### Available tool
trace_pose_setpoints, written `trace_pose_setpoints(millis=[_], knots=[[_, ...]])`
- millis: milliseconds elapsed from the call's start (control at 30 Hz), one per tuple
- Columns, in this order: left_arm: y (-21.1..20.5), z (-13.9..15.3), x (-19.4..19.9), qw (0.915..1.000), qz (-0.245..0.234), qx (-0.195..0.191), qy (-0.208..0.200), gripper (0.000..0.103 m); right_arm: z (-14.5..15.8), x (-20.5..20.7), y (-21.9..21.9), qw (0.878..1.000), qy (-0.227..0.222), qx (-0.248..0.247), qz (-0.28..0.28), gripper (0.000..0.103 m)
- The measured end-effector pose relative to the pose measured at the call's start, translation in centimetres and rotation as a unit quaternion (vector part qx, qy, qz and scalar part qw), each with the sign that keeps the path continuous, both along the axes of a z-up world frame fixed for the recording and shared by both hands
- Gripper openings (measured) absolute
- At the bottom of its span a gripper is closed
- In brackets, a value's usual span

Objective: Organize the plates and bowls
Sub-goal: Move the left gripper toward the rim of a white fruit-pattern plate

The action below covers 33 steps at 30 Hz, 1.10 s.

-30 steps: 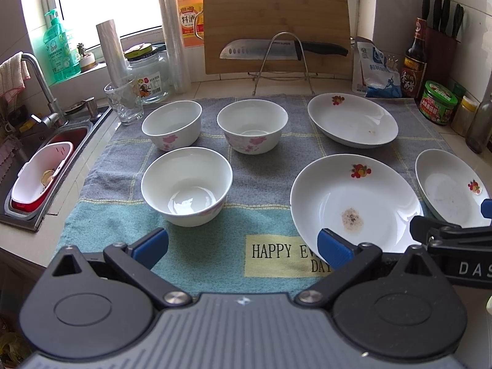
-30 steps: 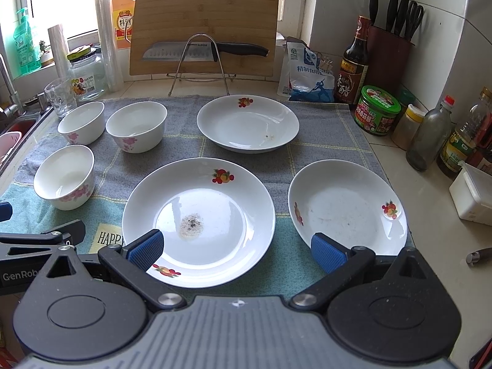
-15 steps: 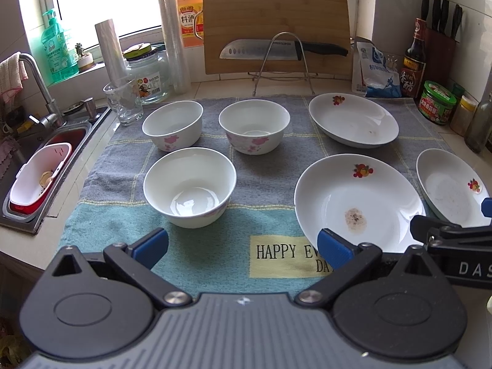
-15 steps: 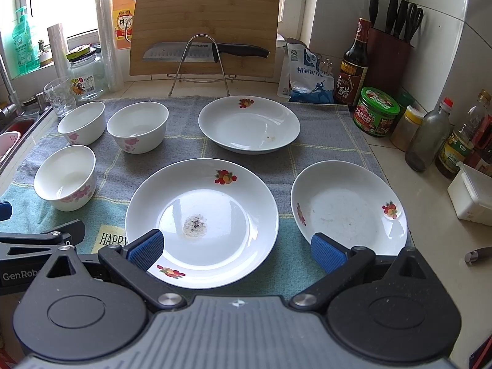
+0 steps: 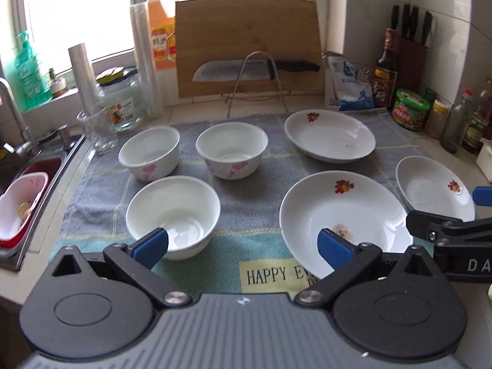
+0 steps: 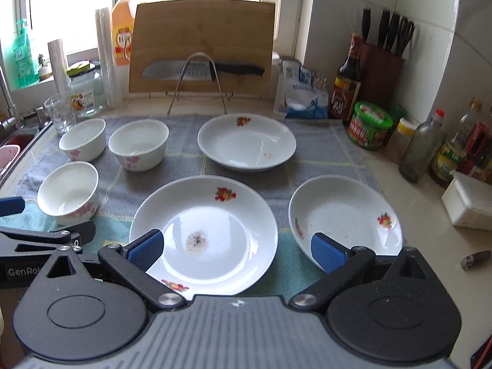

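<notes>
Three bowls (image 5: 172, 215), three plates (image 6: 204, 230), both hand-held grippers (image 5: 243, 246) (image 6: 235, 247) spread wide, sink (image 5: 37, 178) clear only in left view.

Glossy ceramic plates (image 6: 203, 227), cloth towel (image 6: 184, 166)

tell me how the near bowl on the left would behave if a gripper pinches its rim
The near bowl looks like glazed ceramic, so probably rigid, fragile and slippery against the pads. It appears empty, so likely fairly light. A one-sided rim pinch may let it tilt. The towel under it should resist sliding.
</notes>
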<state>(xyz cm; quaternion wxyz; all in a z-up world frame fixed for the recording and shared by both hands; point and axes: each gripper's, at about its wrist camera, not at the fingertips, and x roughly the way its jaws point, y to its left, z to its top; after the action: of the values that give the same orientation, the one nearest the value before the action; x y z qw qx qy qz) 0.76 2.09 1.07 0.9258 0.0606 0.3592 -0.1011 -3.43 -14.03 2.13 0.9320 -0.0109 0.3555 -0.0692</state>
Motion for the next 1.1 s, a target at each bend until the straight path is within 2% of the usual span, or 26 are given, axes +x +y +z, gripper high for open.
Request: trace_pose_setpoints(millis=[200,300,467,600,700,867,1100], knots=[[0.6,0.1,1.2,0.9967,-0.073,-0.033,-0.016,0.102,0.3,-1.5,-2.0,0.999,-0.032,-0.013,-0.031,0.103],[0.1,0.1,2.1,0.9943,-0.098,-0.041,-0.006,0.102,-0.3,-2.4,-3.6,0.998,-0.032,-0.020,-0.049,0.103],[-1.3,0.1,3.0,0.9918,-0.121,-0.039,-0.012,0.102,-2.3,-3.1,-6.8,0.997,-0.012,-0.034,-0.074,0.103],[-2.7,-0.2,4.0,0.9898,-0.133,-0.049,-0.004,0.102,-4.5,-2.8,-9.9,0.996,0.010,-0.013,-0.085,0.103],[-4.2,-0.3,5.1,0.9894,-0.136,-0.051,0.008,0.102,-6.1,-2.3,-11.9,0.997,0.024,-0.004,-0.079,0.103],[-7.3,-0.4,6.6,0.9889,-0.143,-0.039,-0.002,0.102,-8.5,-1.4,-14.4,0.998,0.040,0.020,-0.051,0.103],[-12.4,-0.2,9.2,0.9823,-0.185,-0.029,-0.003,0.102,-10.5,-0.1,-17.1,0.999,0.045,0.029,-0.006,0.103]])
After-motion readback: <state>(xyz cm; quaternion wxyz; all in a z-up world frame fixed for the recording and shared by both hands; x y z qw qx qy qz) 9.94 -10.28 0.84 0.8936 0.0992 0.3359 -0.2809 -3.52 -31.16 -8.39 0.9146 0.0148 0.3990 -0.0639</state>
